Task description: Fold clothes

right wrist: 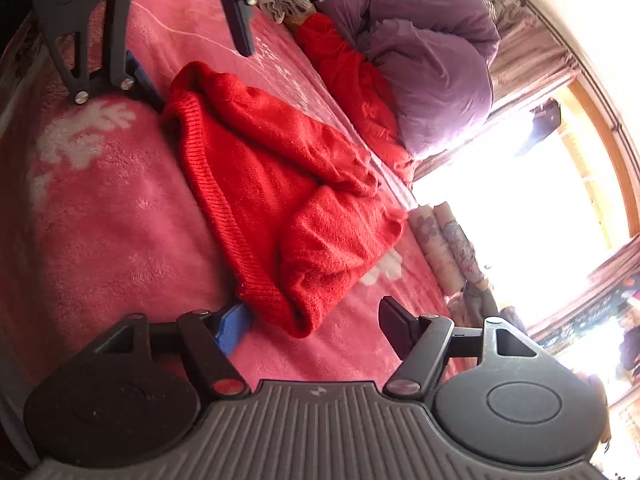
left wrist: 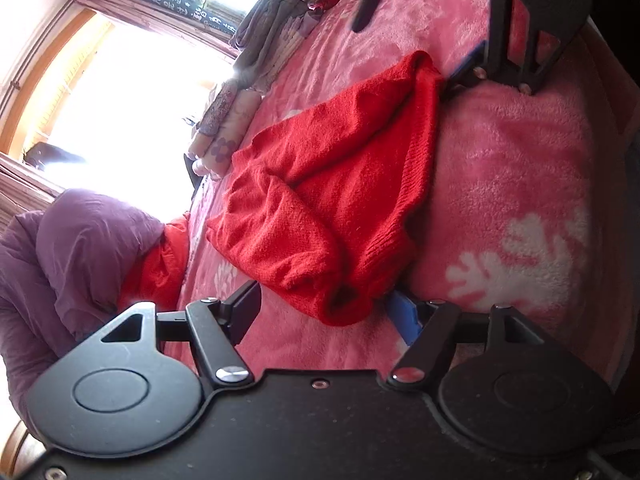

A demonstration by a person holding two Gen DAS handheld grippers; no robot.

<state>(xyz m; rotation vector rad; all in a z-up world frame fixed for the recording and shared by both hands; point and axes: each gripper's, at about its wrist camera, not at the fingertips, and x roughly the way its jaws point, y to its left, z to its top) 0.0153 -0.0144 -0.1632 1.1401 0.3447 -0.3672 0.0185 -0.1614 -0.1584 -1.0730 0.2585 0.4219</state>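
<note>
A red knitted sweater (left wrist: 328,184) lies crumpled and partly folded on a pink fleece blanket (left wrist: 512,168) that covers the bed. My left gripper (left wrist: 326,314) is open, and the sweater's near corner lies between its black and blue fingers. My right gripper (left wrist: 416,36) stands open at the sweater's far corner. In the right wrist view the sweater (right wrist: 280,200) runs from my open right gripper (right wrist: 312,322), whose fingers flank its ribbed corner, up to my open left gripper (right wrist: 188,52) on the blanket (right wrist: 100,220).
A bulky purple duvet (right wrist: 432,60) is piled at one end of the bed, with another red garment (right wrist: 352,76) against it. Rolled floral cloths (left wrist: 224,136) and grey clothes (left wrist: 272,20) line the far edge. A bright window lies beyond.
</note>
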